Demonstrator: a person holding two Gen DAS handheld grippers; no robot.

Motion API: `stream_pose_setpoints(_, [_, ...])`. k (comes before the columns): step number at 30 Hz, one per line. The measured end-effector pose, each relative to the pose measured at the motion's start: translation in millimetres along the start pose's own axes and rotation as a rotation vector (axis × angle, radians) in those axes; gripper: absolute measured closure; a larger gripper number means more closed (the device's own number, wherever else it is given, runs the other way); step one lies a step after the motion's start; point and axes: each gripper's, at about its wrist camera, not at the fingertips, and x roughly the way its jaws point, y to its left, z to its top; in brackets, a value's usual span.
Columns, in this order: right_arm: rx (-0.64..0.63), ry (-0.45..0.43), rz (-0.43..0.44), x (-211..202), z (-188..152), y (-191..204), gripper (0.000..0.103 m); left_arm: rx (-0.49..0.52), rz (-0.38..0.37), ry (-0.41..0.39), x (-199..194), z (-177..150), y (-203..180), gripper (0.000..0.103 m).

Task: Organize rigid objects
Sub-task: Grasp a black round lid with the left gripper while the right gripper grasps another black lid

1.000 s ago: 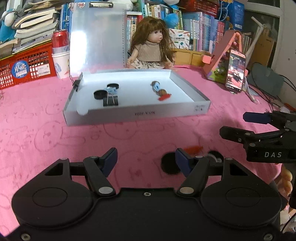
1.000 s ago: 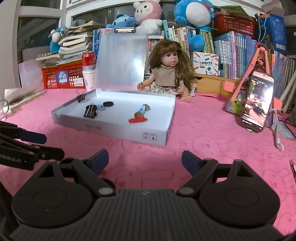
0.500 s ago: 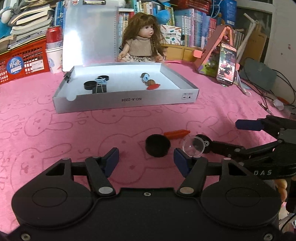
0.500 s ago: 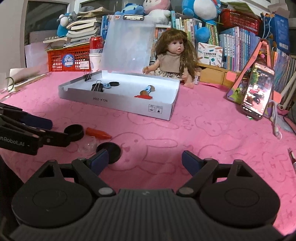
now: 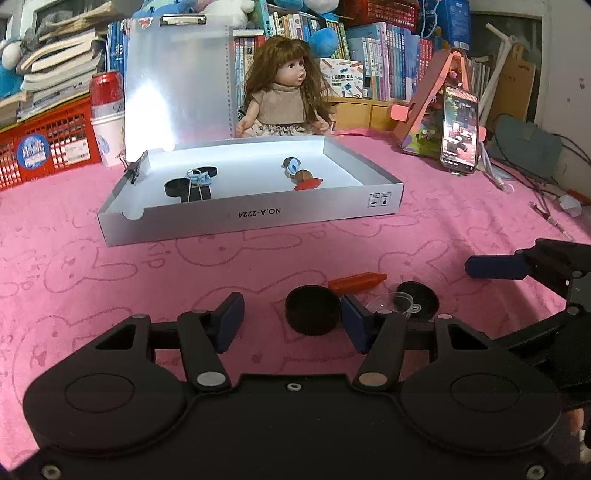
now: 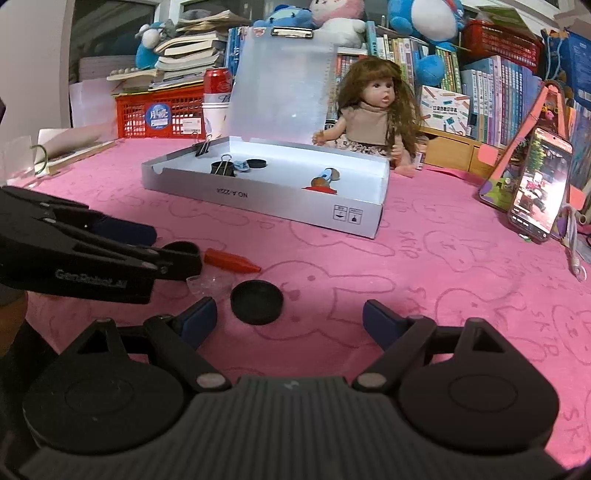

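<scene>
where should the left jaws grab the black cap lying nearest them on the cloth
Grip the black cap across its round side wall, coming down from above and behind with one jaw on each side. It lies flat and low on the pink cloth, so only the rim offers parallel faces. The left gripper already nearly straddles it; the orange piece lies just behind.

A long-haired doll (image 5: 282,98) sits on the worktop (image 5: 110,266), which is covered by a pink cloth printed with rabbits. A red plastic crate (image 5: 44,144) stands far left with a red drink can (image 5: 106,88) beside it. A lit phone (image 5: 460,129) leans on a pink stand at the right. Bookshelves (image 5: 384,55) and plush toys (image 6: 424,18) fill the back.
</scene>
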Motion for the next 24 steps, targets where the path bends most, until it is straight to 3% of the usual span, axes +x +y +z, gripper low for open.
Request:
stream_pose_setpoints(10, [0.033,-0.014,0.010,3,-2,0,0.012,-0.012,0.009,-0.006,2,1,2,0.053])
stream_pose_setpoints(13, [0.038,-0.015,0.015,3,-2,0,0.013,-0.009,0.022,-0.011,2,0,3,0.059])
stream_pose_setpoints(15, [0.041,-0.019,0.023,2,-3,0,0.016,-0.011,0.034,-0.014,1,0,5,0.069])
stream_pose_setpoints(18, [0.040,-0.027,0.038,1,-2,1,0.025,-0.026,0.039,-0.016,0,0,9,0.072])
stream_pose_setpoints(22, [0.039,-0.040,0.059,-2,-1,4,0.059,-0.032,0.051,-0.014,-4,0,11,0.072])
stream_pose_setpoints(23, [0.039,-0.041,0.061,-3,0,5,0.066,-0.037,0.052,-0.014,-6,-1,11,0.072])
stream_pose_setpoints(24, [0.038,-0.039,0.064,-3,0,6,0.066,-0.039,0.052,-0.015,-8,-1,13,0.072])
